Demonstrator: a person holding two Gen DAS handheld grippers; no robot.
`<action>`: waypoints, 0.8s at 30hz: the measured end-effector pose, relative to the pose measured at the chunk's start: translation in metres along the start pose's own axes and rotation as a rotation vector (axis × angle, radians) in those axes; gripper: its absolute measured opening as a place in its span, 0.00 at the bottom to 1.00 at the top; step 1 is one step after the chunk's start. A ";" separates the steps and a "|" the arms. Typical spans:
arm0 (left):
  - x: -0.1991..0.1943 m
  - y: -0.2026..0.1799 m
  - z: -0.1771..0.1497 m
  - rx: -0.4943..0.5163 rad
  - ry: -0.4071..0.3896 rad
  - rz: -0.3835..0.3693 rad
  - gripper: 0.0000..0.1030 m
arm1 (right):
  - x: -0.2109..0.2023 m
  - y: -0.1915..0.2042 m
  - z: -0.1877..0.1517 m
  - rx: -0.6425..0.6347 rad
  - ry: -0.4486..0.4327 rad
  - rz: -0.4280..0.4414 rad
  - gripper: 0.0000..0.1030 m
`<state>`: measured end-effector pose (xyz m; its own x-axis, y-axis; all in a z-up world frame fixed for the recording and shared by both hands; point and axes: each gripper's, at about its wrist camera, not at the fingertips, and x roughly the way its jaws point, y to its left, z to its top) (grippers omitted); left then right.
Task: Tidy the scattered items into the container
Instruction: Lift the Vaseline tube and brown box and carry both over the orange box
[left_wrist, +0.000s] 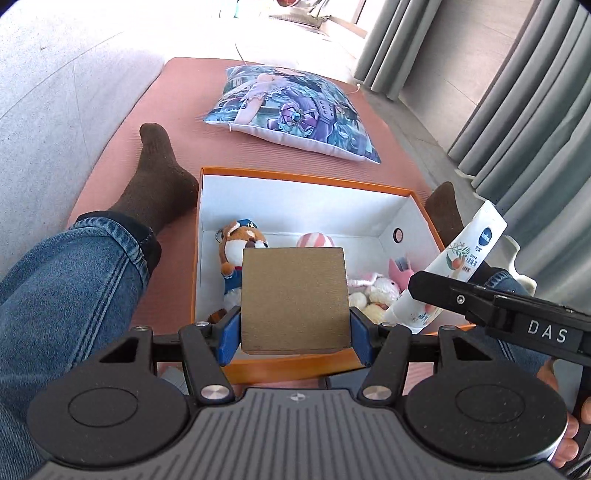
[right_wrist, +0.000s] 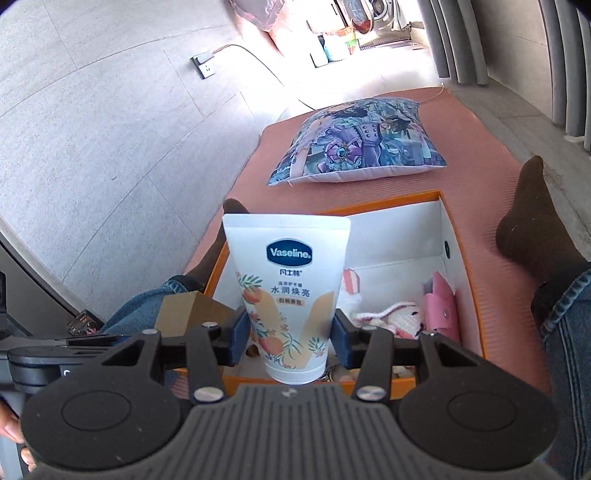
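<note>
The white plastic tube (right_wrist: 291, 295) carries a dark blue oval badge reading "Vaseline." above Chinese characters and a peach-and-leaf print; "DAS" is lettered in white on the right hand-held gripper (left_wrist: 436, 295) as the left wrist view shows it. That right hand-held gripper (right_wrist: 291, 332) is clamped on the tube's lower half, cap end toward the camera, flat crimped end up. The left hand-held gripper (left_wrist: 295, 332) is clamped on a plain brown square cardboard box (left_wrist: 295, 299), blue pads pressed to its two sides. Both held things hang over the near edge of the orange-walled, white-lined open container (left_wrist: 306, 177), which sits on a pink mat (left_wrist: 177, 96) between the person's dark-socked feet. Both grippers tilt downward toward it.
</note>
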<state>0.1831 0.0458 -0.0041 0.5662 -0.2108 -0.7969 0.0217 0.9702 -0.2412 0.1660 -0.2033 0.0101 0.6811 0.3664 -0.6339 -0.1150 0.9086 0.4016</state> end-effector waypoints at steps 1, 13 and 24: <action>0.006 0.003 0.004 -0.003 0.009 0.005 0.67 | 0.008 -0.001 0.001 0.014 0.008 0.007 0.48; 0.055 0.015 -0.001 0.023 0.107 0.075 0.67 | 0.072 -0.008 -0.012 -0.013 0.166 -0.014 0.48; 0.067 -0.001 -0.020 0.121 0.111 0.177 0.67 | 0.082 -0.015 -0.022 -0.062 0.232 -0.045 0.48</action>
<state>0.2047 0.0281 -0.0679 0.4759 -0.0420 -0.8785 0.0326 0.9990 -0.0300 0.2078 -0.1823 -0.0625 0.5033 0.3548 -0.7879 -0.1370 0.9331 0.3326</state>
